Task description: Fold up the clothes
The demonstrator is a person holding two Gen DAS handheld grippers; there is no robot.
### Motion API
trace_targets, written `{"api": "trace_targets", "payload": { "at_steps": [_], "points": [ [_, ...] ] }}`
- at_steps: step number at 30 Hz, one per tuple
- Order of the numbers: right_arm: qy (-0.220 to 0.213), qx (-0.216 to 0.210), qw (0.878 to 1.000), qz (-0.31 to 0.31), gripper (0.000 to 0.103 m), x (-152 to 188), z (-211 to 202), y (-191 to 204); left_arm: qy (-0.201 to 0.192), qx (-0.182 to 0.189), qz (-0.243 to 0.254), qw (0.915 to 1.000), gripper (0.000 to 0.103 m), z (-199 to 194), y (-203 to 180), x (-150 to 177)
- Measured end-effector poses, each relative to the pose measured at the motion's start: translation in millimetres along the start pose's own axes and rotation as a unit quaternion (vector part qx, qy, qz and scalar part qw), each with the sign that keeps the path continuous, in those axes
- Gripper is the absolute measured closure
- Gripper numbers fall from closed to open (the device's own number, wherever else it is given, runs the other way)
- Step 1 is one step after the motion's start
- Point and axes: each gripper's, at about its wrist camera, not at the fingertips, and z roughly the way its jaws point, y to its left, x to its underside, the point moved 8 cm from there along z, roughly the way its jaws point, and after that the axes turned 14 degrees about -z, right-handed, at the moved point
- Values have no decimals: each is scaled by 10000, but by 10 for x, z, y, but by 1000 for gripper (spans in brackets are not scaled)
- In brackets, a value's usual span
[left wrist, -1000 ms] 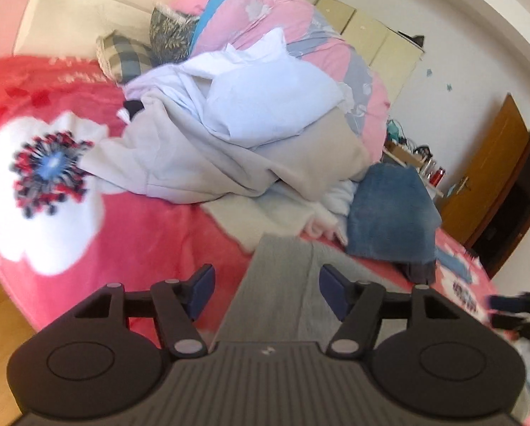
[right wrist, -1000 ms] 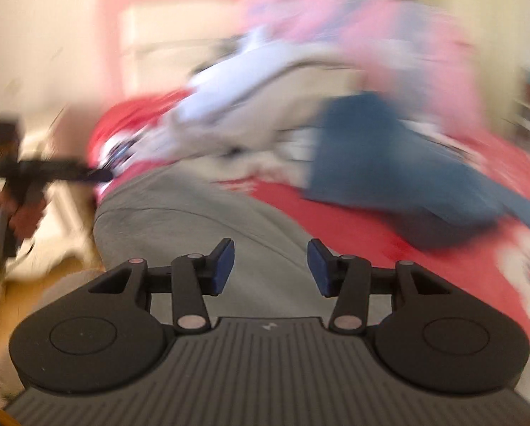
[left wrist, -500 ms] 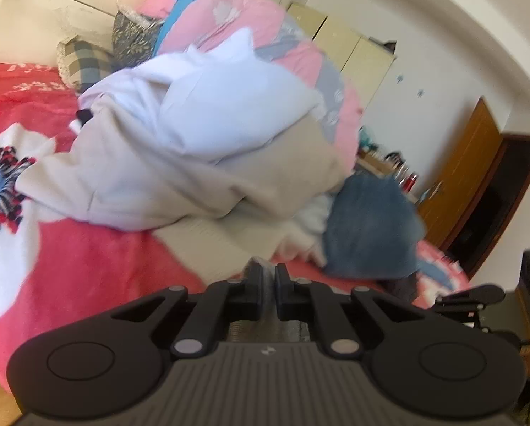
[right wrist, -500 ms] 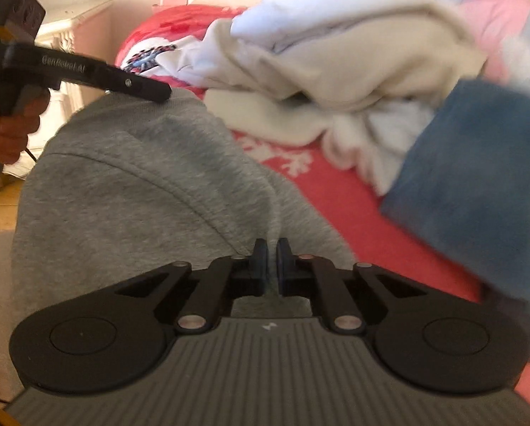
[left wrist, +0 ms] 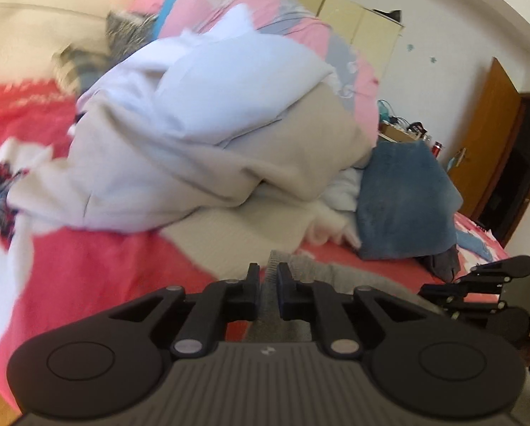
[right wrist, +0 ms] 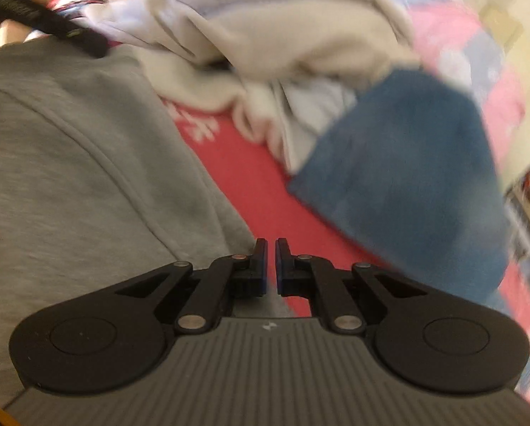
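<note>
On the bed (left wrist: pixel 98 266), the heap of clothes (left wrist: pixel 208 135) lies behind the sweatshirt (right wrist: pixel 69 163), with the folded towel (left wrist: pixel 406 202) to the heap's right, the bedding pile (left wrist: pixel 236 10) behind it, and what seems a wardrobe (left wrist: pixel 353 32) against the far wall.

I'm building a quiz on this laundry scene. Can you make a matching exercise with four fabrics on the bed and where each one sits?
Things:
1. grey garment
2. blue towel
3. beige top
4. red blanket

Places:
a. spread under everything, with a white flower print
b. nearest the cameras, pinched by both grippers
c. heaped in the middle of the pile, under a white cloth
d. at the pile's right edge in the left wrist view

Pairs: 1-b, 2-d, 3-c, 4-a
</note>
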Motion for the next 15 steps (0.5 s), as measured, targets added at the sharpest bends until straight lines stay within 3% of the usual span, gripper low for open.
{"api": "trace_targets", "payload": {
  "at_steps": [2, 6, 8, 9, 13, 15],
  "points": [
    [-106, 139, 9983, 549, 100, 75, -101, -198, -124, -91, -63, 9999, 74, -87, 44, -40],
    [-467, 543, 9858, 1520, 97, 353, -641, -726, -609, 36, -241, 9978, 66, -382, -31, -208],
    [-657, 310, 9800, 1855, 94, 546, -927, -875, -690, 271, -239, 9970, 64, -481, -160, -254],
    [-742, 98, 9777, 1960, 92, 626, -1044, -904, -594, 437, -167, 9971, 63, -479, -274, -234],
    [-688, -775, 9846, 1406, 59, 703, -1092, -570, 132, 777, 423, 9960, 63, -251, -761, 25],
    [-534, -989, 9895, 903, 56, 687, -946, -359, 448, 761, 840, 9925, 63, -81, -947, 204]
  ]
}}
